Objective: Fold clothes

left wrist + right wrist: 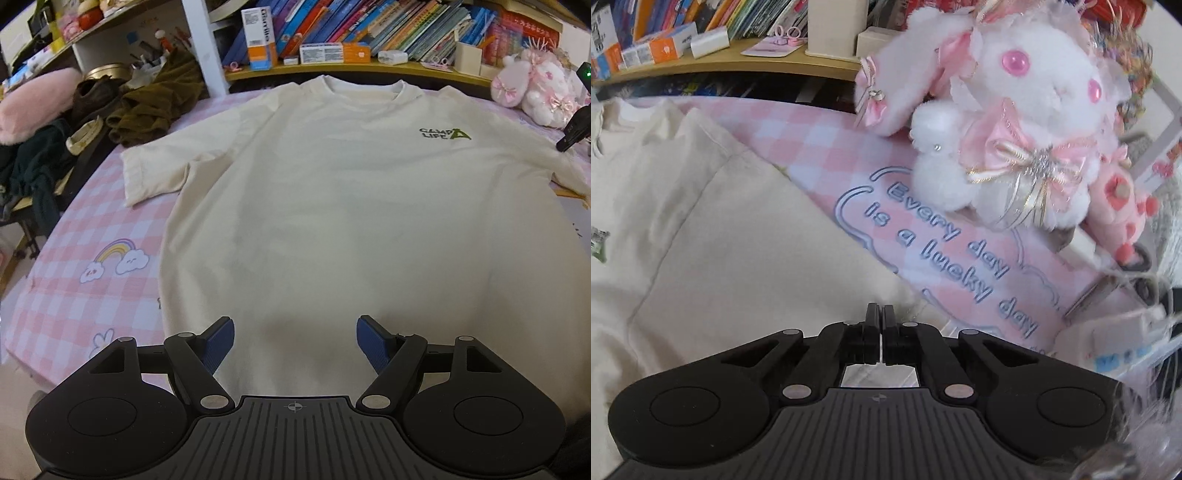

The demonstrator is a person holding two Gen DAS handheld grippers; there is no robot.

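plush rabbit (1015,122), pink checked cloth (81,280), books (369,26)

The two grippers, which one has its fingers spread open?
The left gripper: its blue-padded fingers stand apart over the cream T-shirt. The right gripper is shut.

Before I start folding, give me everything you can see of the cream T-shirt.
The cream short-sleeved T-shirt looks like soft cotton. It lies flat, front up, on the pink checked cloth, collar toward the bookshelf, hem nearest the open left gripper, which hangs above it. A small green "CAMP LIFE" logo sits on the chest. One sleeve is spread flat; the right gripper is shut at the other sleeve's edge, though a grip on the fabric cannot be confirmed.
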